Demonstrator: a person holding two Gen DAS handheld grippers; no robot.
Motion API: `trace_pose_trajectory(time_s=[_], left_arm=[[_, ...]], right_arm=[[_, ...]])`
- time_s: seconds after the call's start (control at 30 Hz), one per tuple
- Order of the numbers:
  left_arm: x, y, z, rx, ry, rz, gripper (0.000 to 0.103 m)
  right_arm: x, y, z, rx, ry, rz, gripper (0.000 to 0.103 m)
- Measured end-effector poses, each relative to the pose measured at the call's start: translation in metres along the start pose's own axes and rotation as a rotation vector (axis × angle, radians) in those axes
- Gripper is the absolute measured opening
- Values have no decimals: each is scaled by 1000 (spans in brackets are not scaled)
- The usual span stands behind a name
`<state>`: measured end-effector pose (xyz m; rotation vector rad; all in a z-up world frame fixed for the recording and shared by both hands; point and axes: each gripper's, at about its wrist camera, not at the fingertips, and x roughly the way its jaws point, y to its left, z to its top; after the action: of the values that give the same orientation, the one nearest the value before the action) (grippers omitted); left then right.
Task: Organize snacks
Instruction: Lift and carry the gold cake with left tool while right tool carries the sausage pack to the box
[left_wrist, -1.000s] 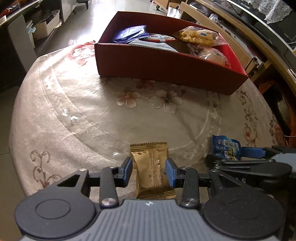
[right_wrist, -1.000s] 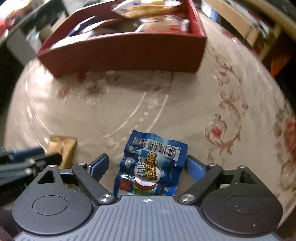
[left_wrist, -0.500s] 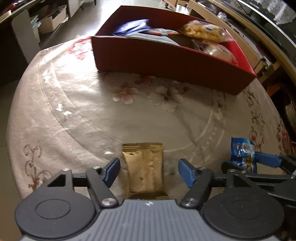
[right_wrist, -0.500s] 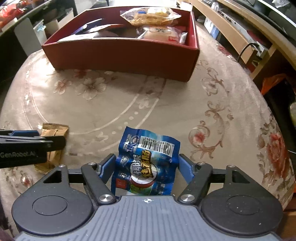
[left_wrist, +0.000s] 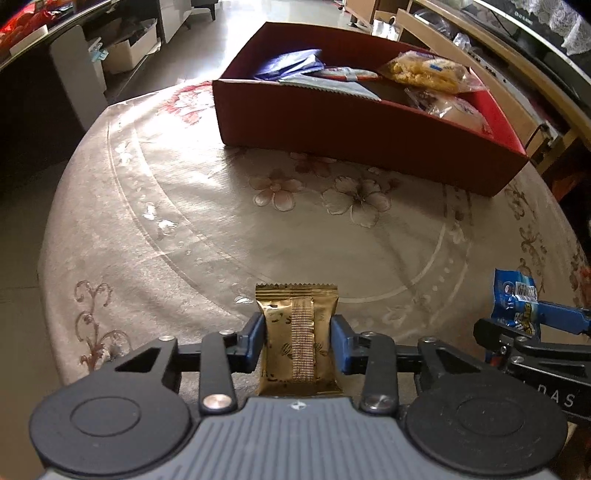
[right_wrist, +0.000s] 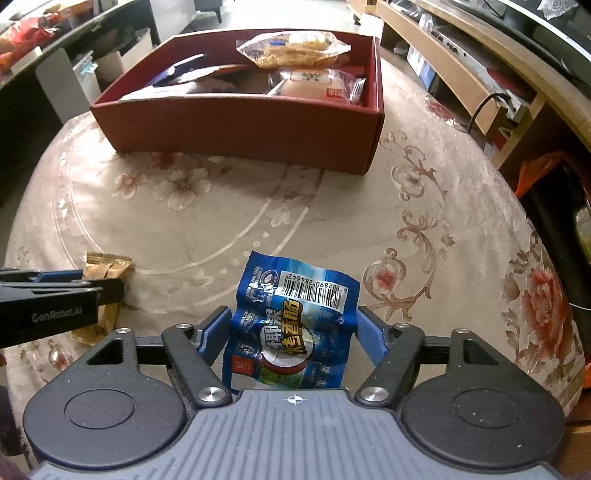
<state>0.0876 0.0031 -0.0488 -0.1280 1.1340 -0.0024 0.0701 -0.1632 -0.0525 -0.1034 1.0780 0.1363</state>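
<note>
A gold snack packet (left_wrist: 295, 332) lies lengthwise between the blue pads of my left gripper (left_wrist: 298, 325), which is shut on it just above the flowered tablecloth (left_wrist: 221, 221). To the right, my right gripper (right_wrist: 291, 328) is shut on a crumpled blue snack packet (right_wrist: 295, 291) with a barcode; both pads press its sides. The right wrist view also shows the gold packet (right_wrist: 105, 264) at the left, partly hidden behind a left gripper finger (right_wrist: 55, 291). A red open box (right_wrist: 236, 125) stands at the far side of the table, holding several snack bags.
The round table's edge (left_wrist: 51, 258) curves close on the left, with floor and dark furniture beyond. A wooden shelf unit (right_wrist: 461, 74) with a cable runs along the right. Bare cloth lies between the grippers and the red box (left_wrist: 351, 125).
The left jaws opened wide around the gold packet, then closed onto it. The right jaws narrowed onto the blue packet and the right view rose slightly.
</note>
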Motion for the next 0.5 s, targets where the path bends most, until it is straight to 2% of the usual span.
trace_pose_trajectory(time_s=[0.5], left_arm=[[-20, -1, 1, 3, -75, -12, 39]], right_arm=[[-11, 0, 2, 1, -42, 11, 77]])
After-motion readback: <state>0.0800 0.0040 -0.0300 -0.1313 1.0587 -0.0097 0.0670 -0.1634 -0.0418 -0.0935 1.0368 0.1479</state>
